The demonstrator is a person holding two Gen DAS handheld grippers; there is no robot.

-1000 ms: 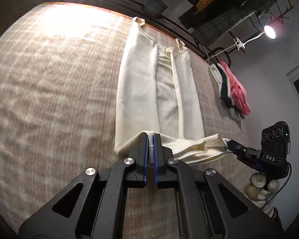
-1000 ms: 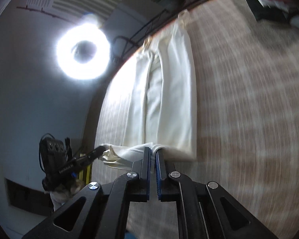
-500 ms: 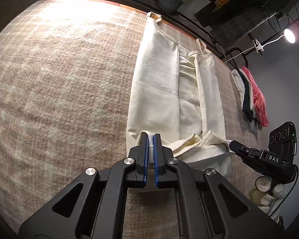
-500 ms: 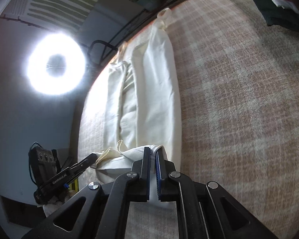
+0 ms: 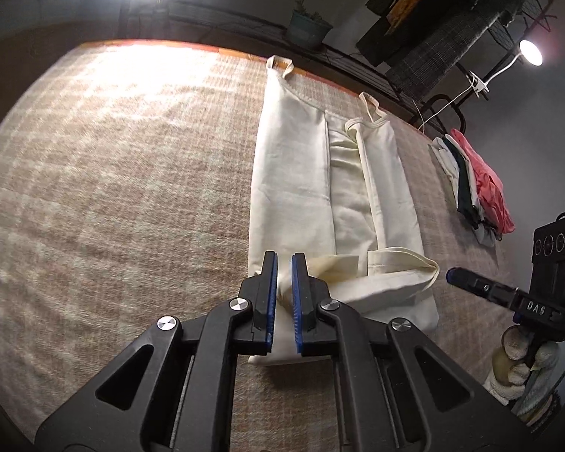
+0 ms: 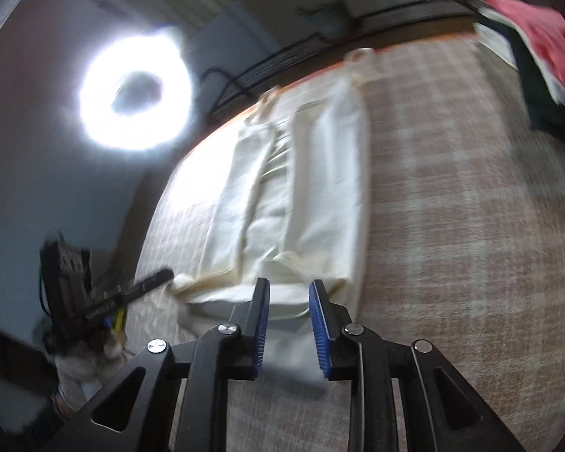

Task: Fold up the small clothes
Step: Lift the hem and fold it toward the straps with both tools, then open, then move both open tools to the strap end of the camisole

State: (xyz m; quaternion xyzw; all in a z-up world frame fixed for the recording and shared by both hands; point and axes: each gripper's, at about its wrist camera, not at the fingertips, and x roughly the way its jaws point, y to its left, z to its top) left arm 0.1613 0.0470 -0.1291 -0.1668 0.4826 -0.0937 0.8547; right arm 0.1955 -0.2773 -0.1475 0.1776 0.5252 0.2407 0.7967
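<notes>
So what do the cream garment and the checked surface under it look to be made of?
Cream garment: looks like thin woven cotton, matte; it creases softly and has narrow stitched straps and hems. Could be a blend.
Checked surface: a woven tan-and-cream cloth or blanket with a slightly fuzzy, dull face; the fibre is not clear.

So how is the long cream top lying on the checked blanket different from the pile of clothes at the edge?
The long cream strappy top lies alone, stretched flat along the beige checked blanket; the pile of pink, dark and white clothes is several pieces stacked. The top is one pale colour; the pile is mixed. The top's near end is doubled back and rumpled. Both rest on the blanket.
</notes>
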